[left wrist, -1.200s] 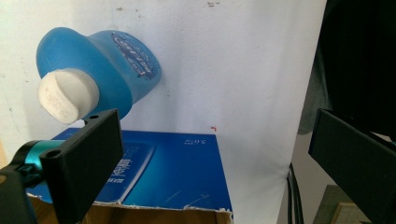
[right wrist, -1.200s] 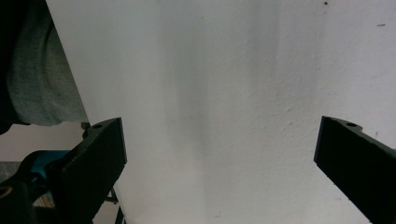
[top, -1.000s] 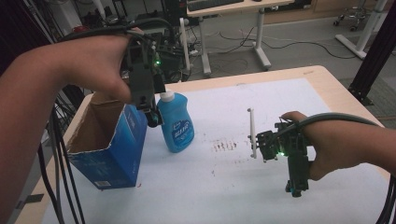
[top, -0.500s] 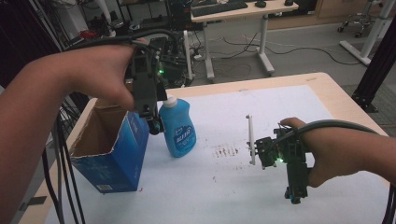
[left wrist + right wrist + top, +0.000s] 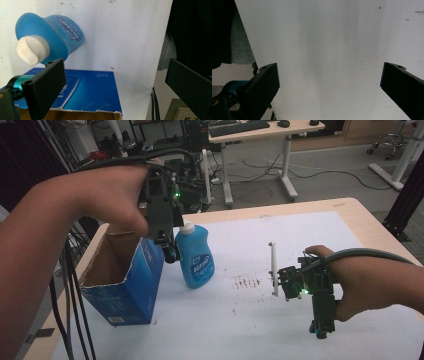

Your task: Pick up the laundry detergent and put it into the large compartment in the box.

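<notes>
Left gripper [image 5: 170,251] hangs over the gap between the box [image 5: 125,280] and the bottle [image 5: 196,256], near the tabletop's left edge. In the left gripper view its jaws stand wide apart with nothing between them; the box's blue side and torn top rim [image 5: 82,100] sit below the gap, and the bottle [image 5: 48,37] lies off to the upper left, white cap [image 5: 32,50] just beside the left jaw. Whether that jaw touches the cap, can't tell.

Right gripper [image 5: 318,329] sits low over the white sheet [image 5: 250,320] toward the tabletop's right edge, in the person's right hand [image 5: 370,285]. In the right gripper view its jaws are spread wide too, holding nothing, just bare sheet [image 5: 332,62] between them.

Box stands open-topped at the left edge. Bottle stands upright just beside the box's right side, on the sheet. A thin white stick [image 5: 273,270] stands just beside the right gripper's body. Some dark smudges [image 5: 246,282] mark the sheet between bottle and stick.
</notes>
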A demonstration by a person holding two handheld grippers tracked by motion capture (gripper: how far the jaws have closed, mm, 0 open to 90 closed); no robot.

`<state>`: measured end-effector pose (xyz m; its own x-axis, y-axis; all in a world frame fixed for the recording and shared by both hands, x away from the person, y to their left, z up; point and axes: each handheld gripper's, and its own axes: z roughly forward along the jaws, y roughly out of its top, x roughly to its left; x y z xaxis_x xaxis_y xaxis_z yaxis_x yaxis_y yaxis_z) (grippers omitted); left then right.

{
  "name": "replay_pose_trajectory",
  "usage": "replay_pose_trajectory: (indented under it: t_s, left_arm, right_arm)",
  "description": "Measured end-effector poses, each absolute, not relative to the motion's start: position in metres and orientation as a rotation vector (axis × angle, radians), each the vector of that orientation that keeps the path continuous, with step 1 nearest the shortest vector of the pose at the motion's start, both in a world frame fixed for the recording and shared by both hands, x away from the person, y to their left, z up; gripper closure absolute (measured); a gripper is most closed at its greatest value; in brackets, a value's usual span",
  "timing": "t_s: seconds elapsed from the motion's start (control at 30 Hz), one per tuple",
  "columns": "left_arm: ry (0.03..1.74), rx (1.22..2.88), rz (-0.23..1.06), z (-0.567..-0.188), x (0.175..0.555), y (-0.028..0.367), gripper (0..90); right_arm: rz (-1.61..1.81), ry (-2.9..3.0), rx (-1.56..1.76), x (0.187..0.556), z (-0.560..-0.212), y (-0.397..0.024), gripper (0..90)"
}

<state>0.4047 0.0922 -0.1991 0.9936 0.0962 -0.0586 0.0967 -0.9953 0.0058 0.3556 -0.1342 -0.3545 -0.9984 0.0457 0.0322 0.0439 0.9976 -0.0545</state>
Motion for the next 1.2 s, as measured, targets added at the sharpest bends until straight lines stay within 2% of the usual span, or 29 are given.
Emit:
replay_pose_trajectory:
  t_s: [0.27, 0.43, 0.63, 0.7, 0.73, 0.77, 0.83, 0.87, 1.03, 1.2]
  left_arm:
    - [0.154, 3.134, -0.097, -0.201, 0.401, 0.087, 3.1]
    - [0.222, 3.12, -0.113, -0.201, 0.402, 0.082, 3.1]
    - [0.378, 3.108, -0.112, -0.2, 0.404, 0.081, 3.1]
    - [0.487, 3.079, -0.139, -0.199, 0.406, 0.082, 3.1]
    - [0.487, 3.079, -0.139, -0.199, 0.406, 0.082, 3.1]
    - [0.573, 3.062, -0.12, -0.197, 0.407, 0.084, 3.1]
    - [0.573, 3.062, -0.12, -0.197, 0.407, 0.084, 3.1]
    - [0.662, 3.022, -0.103, -0.197, 0.409, 0.085, 3.1]
    - [0.866, 2.96, -0.129, -0.199, 0.416, 0.091, 3.1]
    - [1.005, 2.934, -0.123, -0.2, 0.421, 0.097, 3.1]
  right_arm:
    - [0.07, -3.118, -0.068, 0.354, -0.353, -0.138, 1.4]
    - [0.061, -3.122, -0.075, 0.352, -0.351, -0.141, 1.4]
    - [0.068, -3.123, -0.072, 0.351, -0.351, -0.142, 1.4]
    - [0.066, -3.126, -0.068, 0.35, -0.35, -0.141, 1.4]
    - [0.066, -3.126, -0.068, 0.35, -0.35, -0.141, 1.4]
    - [0.069, -3.127, -0.059, 0.349, -0.35, -0.141, 1.4]
    - [0.064, -3.129, -0.068, 0.349, -0.35, -0.14, 1.4]
    - [0.064, -3.129, -0.068, 0.349, -0.35, -0.14, 1.4]
    - [0.071, -3.126, -0.088, 0.348, -0.35, -0.139, 1.4]
    - [0.083, -3.127, -0.071, 0.348, -0.351, -0.138, 1.4]
